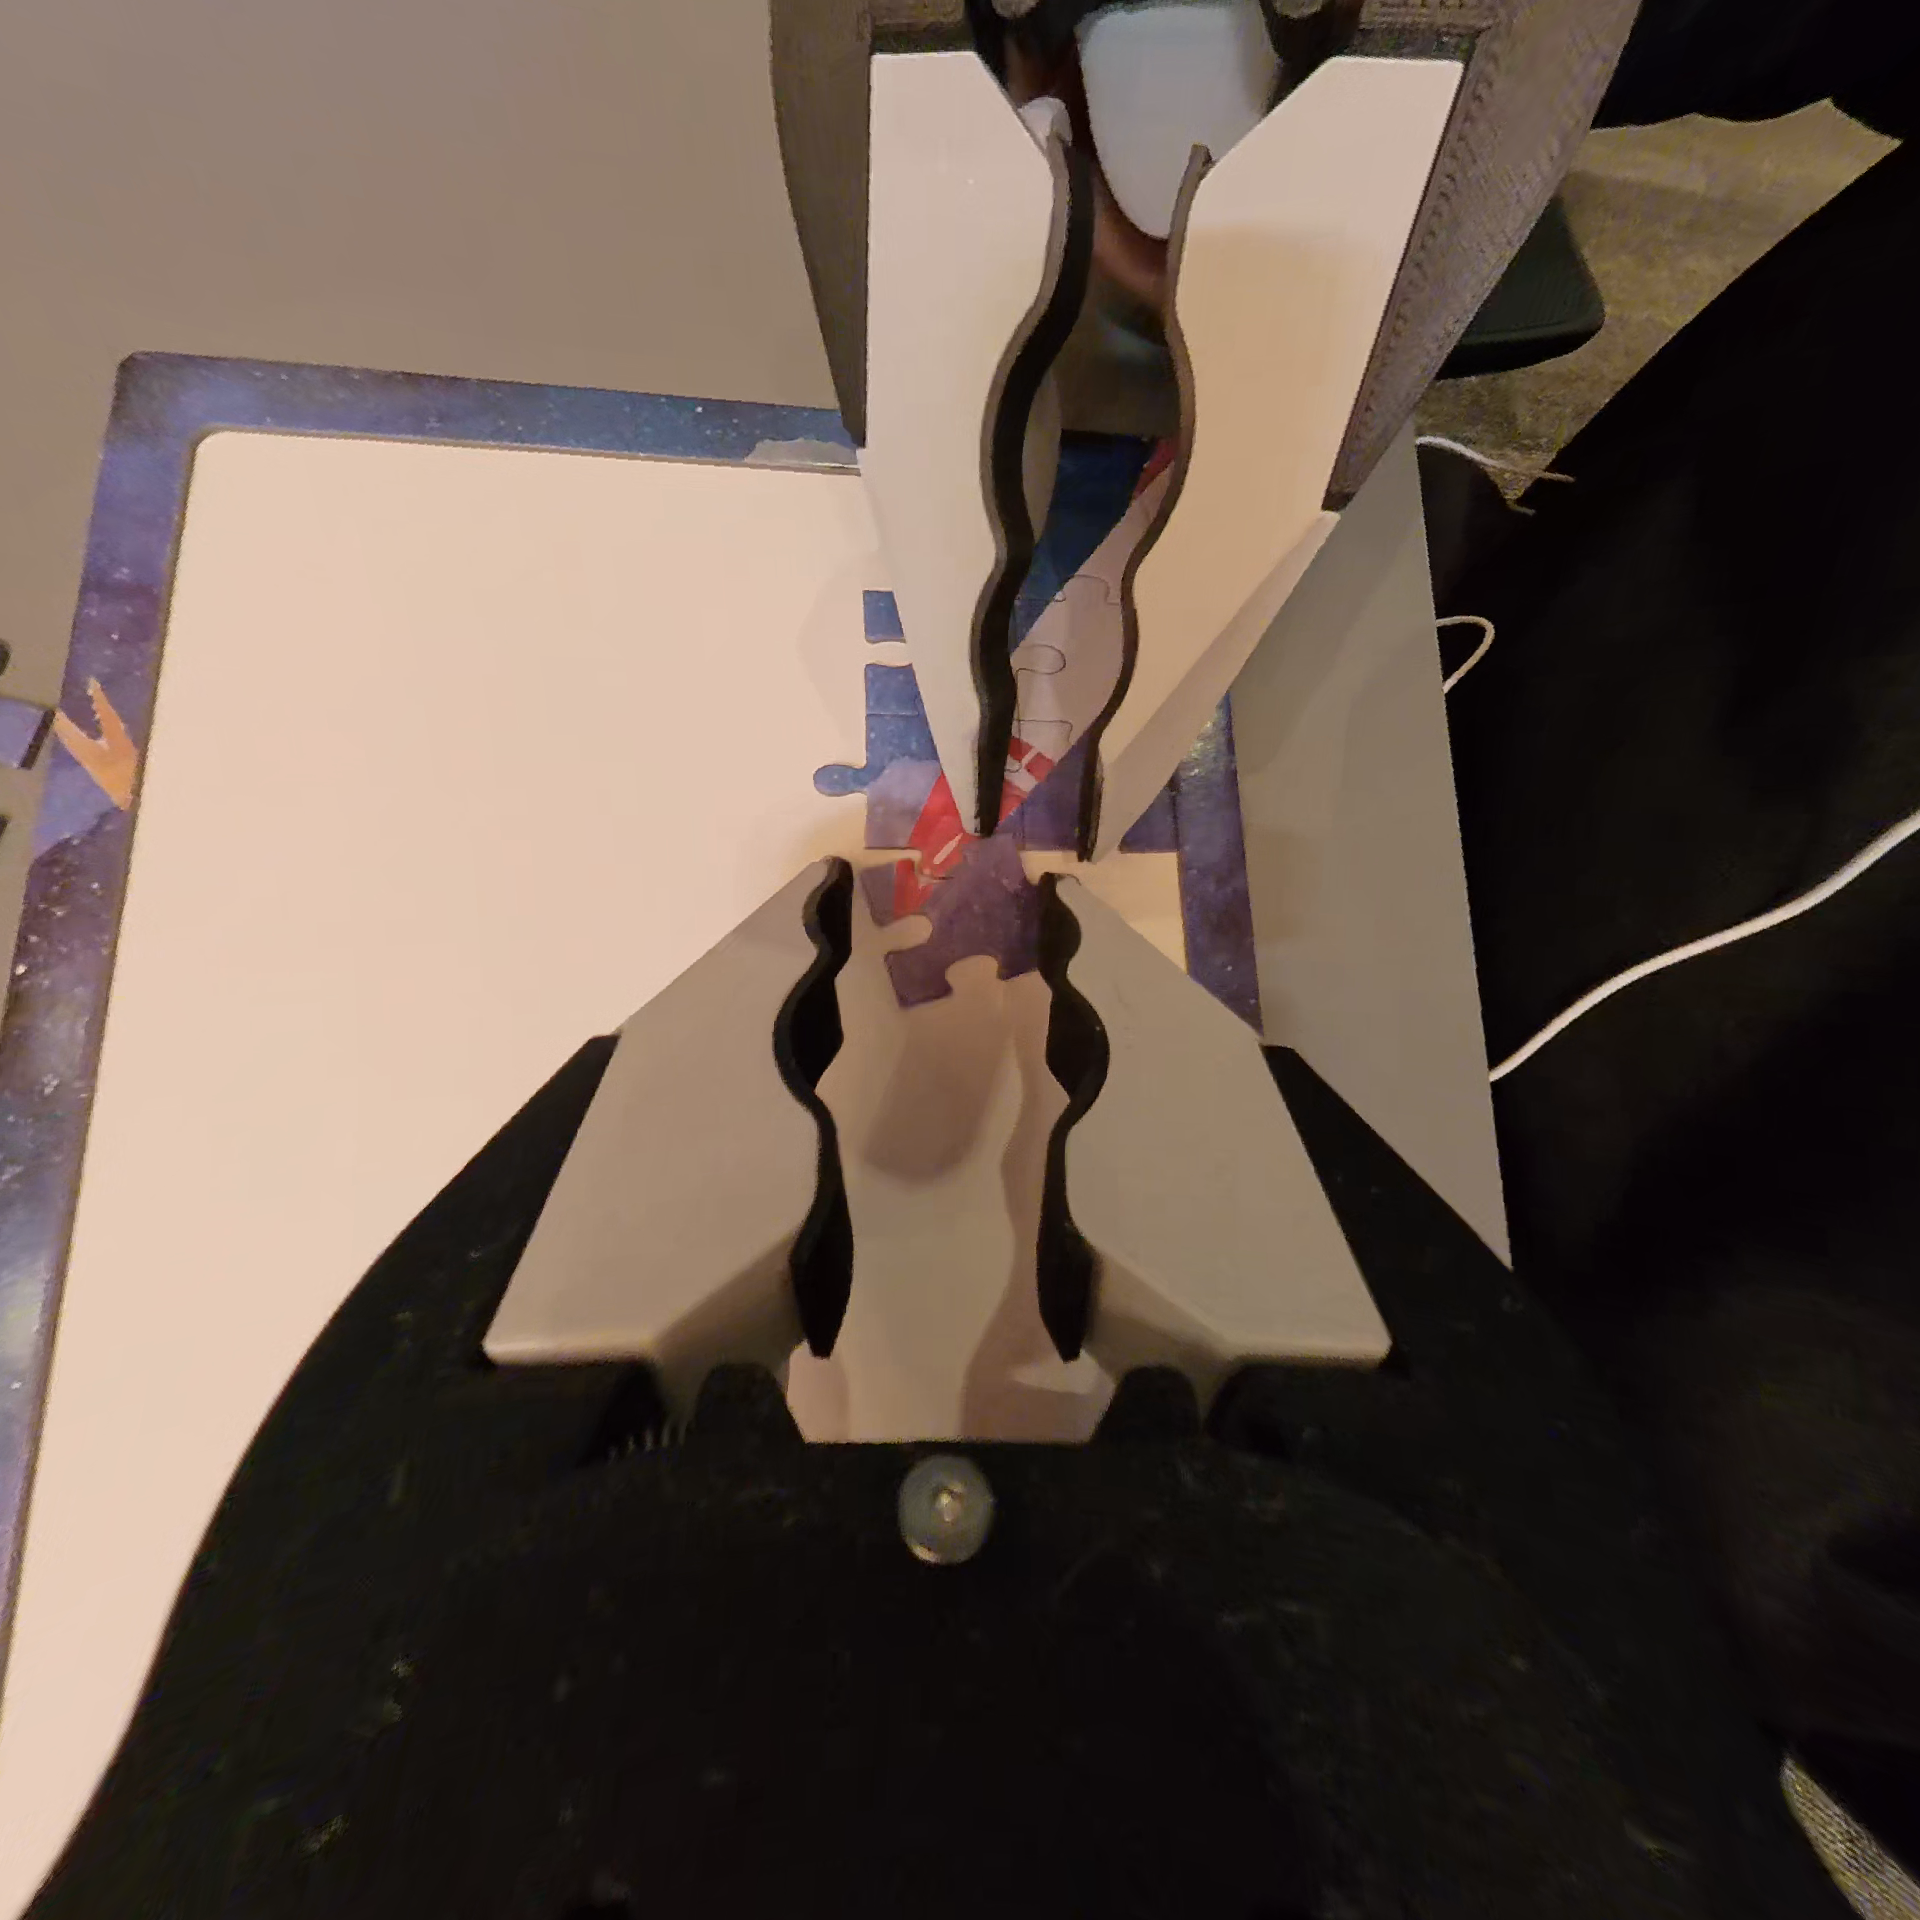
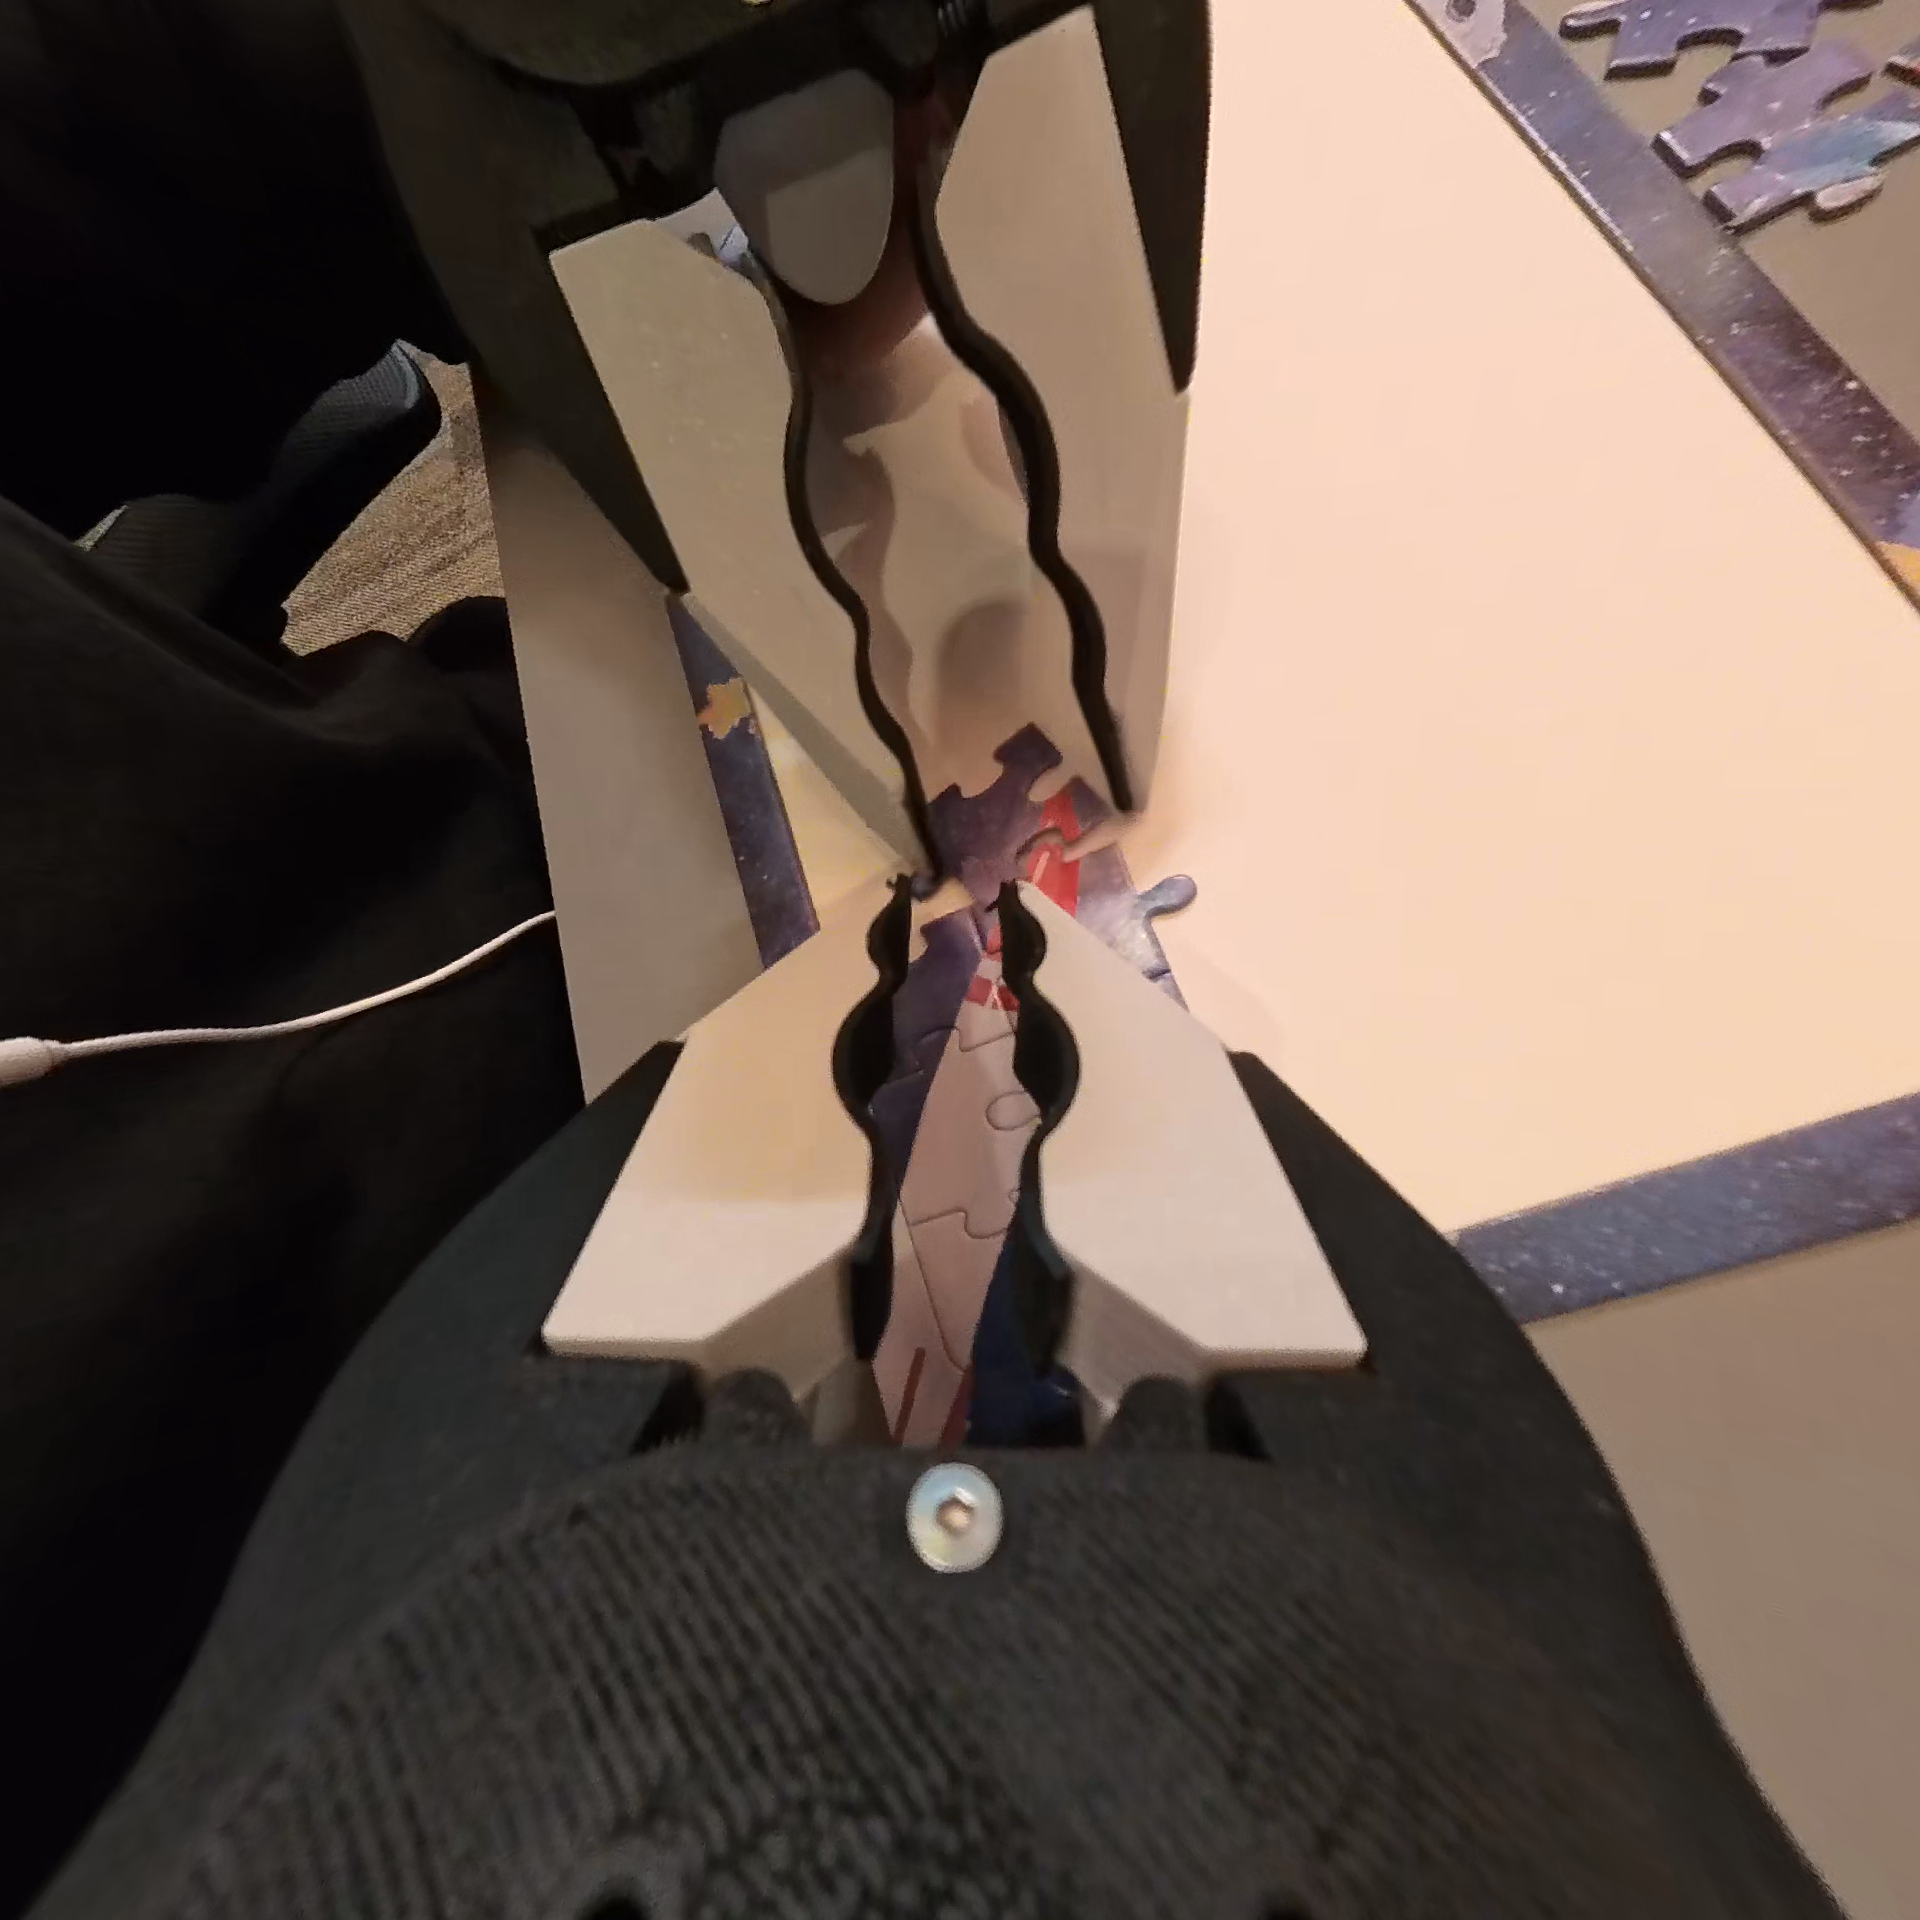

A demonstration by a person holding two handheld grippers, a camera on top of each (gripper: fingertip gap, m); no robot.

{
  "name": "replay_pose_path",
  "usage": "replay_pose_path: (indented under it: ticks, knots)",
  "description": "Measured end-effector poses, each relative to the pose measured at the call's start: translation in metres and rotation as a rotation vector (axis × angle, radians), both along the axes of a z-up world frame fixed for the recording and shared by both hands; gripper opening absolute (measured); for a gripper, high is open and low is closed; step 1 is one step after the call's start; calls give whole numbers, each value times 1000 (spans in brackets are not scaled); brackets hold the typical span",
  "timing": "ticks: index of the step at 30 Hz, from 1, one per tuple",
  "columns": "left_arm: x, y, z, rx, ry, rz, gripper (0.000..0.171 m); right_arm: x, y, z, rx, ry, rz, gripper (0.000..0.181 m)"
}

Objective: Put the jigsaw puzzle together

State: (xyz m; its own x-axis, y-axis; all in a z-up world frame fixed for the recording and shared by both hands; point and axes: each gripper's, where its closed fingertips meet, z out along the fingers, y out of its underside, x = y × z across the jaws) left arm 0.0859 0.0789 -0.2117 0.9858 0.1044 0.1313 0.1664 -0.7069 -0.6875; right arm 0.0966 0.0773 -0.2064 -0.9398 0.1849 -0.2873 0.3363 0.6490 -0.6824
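Right, both grippers are nose to nose over the same corner of the tray. The left gripper [image 1: 940, 868] has its jaws apart, straddling a loose purple jigsaw piece [image 1: 961, 914] lying flat on the cream tray floor, just below the assembled patch [image 1: 904, 727] of rocket pieces. The right gripper [image 2: 951, 894] comes in from the opposite side, jaws set narrowly apart with nothing between them, tips right over the seam.

To my eye the piece sits a little skewed against its neighbours, so the tidy way is to square it up, line the tab with its socket, then press straight down rather than shove sideways.

Count: two grippers, one puzzle tray [image 1: 156, 499] with a starry blue border, and roughly three spare pieces [image 2: 1766, 125] waiting on the bench beyond it.
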Motion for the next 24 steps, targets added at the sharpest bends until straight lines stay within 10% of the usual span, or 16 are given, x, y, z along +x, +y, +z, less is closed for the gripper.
replay_pose_path:
  ticks: [24]
  knots:
    - [2,-19,-1,-37,117,113,42,0,0,0,-8,25,17,16]
